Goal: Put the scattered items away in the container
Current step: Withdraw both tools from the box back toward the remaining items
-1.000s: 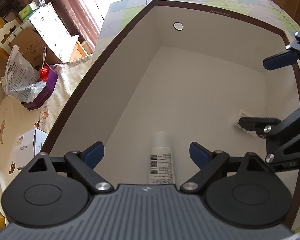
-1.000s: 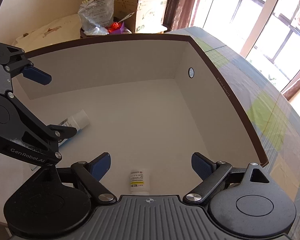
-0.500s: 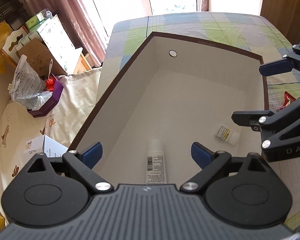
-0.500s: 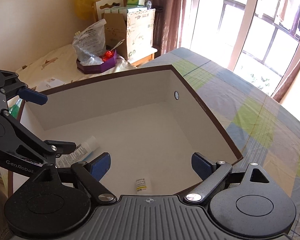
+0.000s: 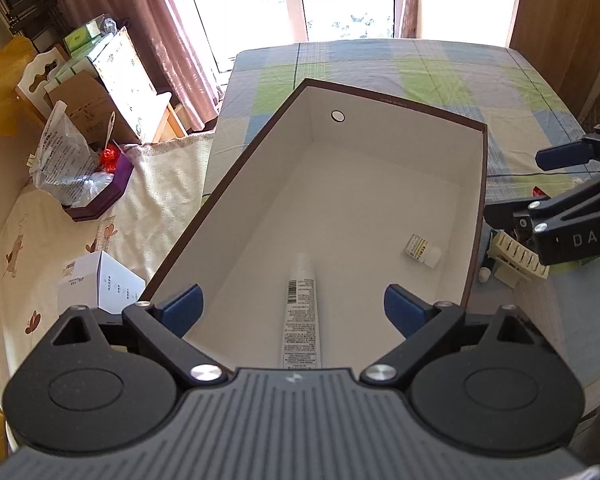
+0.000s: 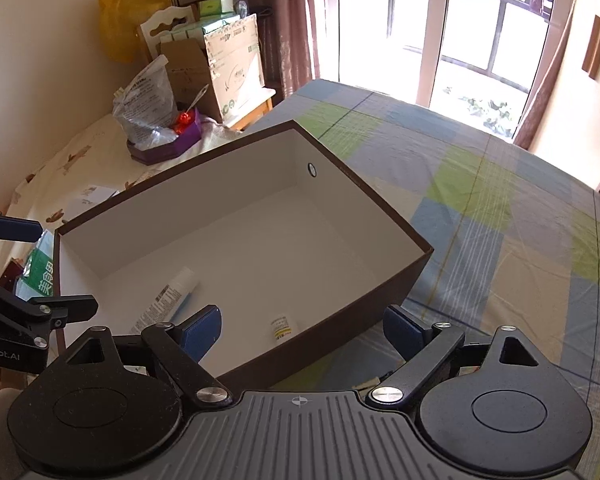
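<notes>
A brown-rimmed box (image 5: 477, 216) with a white inside stands on the checked cloth, and its rim (image 6: 360, 188) also shows in the right wrist view. Inside lie a white tube (image 5: 302, 308) (image 6: 172, 300) and a small white bottle (image 5: 422, 250) (image 6: 283, 328). My left gripper (image 5: 294, 310) hangs open above the box's near end, holding nothing. My right gripper (image 6: 302, 330) is open and empty over the box's near wall. From the left wrist view the right gripper (image 5: 536, 184) sits outside the box's right wall. Beneath it lie a cream ribbed item (image 5: 516, 256), a small white cap (image 5: 484, 274) and a red item (image 5: 538, 191).
A purple tray (image 5: 100, 204) with a plastic bag, cardboard boxes (image 6: 224, 68) and a white carton (image 5: 100, 284) sit left of the box. A green packet (image 6: 40, 276) lies by its left end. The checked cloth (image 6: 500, 220) stretches beyond the box towards the windows.
Both grippers have lifted up and back from inside the box, which now looks smaller. The right gripper has moved out past the box's right wall. Tube and bottle stay put.
</notes>
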Demonstrator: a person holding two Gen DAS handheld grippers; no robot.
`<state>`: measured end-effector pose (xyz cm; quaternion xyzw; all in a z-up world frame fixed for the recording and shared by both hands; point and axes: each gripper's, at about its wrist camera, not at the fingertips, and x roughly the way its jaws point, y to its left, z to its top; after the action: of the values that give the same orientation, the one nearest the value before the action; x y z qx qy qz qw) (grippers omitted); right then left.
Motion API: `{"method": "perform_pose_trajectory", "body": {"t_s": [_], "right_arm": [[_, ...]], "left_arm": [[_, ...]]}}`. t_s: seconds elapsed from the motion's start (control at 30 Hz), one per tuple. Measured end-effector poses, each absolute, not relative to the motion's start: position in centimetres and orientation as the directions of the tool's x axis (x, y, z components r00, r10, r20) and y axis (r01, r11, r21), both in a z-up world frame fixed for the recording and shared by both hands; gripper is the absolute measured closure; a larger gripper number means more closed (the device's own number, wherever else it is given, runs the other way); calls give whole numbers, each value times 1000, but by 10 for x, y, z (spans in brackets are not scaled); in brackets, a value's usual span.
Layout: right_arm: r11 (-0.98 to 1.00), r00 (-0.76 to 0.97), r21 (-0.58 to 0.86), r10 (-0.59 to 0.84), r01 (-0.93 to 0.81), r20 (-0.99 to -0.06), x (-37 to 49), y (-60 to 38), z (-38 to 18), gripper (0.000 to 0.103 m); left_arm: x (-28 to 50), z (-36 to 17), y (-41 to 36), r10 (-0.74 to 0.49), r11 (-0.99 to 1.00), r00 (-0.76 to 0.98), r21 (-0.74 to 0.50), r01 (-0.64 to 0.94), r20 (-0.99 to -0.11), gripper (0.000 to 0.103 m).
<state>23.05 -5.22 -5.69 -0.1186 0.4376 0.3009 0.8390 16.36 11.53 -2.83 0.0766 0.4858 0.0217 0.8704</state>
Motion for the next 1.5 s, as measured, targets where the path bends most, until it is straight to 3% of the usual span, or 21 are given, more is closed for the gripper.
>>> {"method": "perform_pose_trajectory", "body": {"t_s": [0.63,1.5], "right_arm": [[803,448,80,409,-590,-795,165,-80,-43,10],[857,497,113,393,-502,-774,112,-140,-31,10]], "left_arm": [[88,-17,90,77,991,536,124,52,-841,7],[51,-6,49,15,990,553,88,107,-833,7]]}}
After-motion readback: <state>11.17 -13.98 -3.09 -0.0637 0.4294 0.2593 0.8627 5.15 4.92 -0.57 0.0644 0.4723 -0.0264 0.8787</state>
